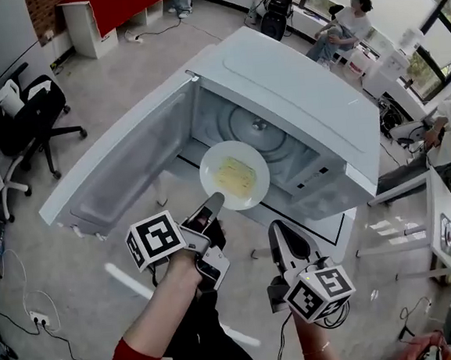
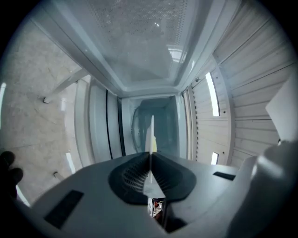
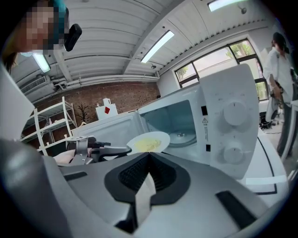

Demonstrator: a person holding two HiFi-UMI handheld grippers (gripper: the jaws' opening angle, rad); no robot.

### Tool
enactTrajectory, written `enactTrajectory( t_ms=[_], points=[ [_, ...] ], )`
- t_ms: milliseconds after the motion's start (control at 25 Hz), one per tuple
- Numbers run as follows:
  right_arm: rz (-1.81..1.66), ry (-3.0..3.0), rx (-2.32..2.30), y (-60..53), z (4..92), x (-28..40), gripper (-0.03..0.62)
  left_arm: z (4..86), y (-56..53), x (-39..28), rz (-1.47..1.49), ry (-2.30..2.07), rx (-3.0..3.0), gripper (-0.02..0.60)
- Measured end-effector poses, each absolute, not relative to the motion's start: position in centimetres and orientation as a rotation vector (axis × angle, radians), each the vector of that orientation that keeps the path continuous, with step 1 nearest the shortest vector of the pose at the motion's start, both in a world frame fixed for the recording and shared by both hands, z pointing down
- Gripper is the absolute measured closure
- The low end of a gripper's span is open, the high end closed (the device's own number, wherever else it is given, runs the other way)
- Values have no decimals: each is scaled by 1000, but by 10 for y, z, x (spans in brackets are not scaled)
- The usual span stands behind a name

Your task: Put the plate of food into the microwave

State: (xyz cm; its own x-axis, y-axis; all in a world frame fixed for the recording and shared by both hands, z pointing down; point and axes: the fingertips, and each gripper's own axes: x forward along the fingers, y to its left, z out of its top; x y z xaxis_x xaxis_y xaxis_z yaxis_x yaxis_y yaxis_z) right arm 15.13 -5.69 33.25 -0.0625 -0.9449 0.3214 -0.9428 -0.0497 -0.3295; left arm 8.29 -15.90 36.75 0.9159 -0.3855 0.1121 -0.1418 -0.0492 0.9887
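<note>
**A:** What does your left gripper (image 1: 214, 204) hold?

**B:** It pinches the plate's (image 1: 235, 174) near edge. The yellow food (image 1: 234, 176) may be egg. The plate is at the open microwave's (image 1: 296, 91) mouth. My right gripper (image 1: 281, 231) is closed and empty.

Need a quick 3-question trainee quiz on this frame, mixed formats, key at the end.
1. Is the plate resting inside the microwave yet?
2. Which gripper grips the plate's rim? A. left gripper B. right gripper C. both
3. True or false: the microwave door is closed.
Key: 1. No, it is held in the air at the open front. 2. A; the right gripper is shut, empty. 3. False, the door stands open.
</note>
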Motion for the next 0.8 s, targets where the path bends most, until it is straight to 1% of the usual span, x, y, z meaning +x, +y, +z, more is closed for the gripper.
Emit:
enactTrajectory(
  t_ms=[520,800],
  points=[
    [-727,2081,-2217,-92,370,169,582,381,-196,122,-250,-345,1642,558],
    [-713,2040,-2231,-103,373,183,582,384,-219,162,-250,-336,1646,558]
  ],
)
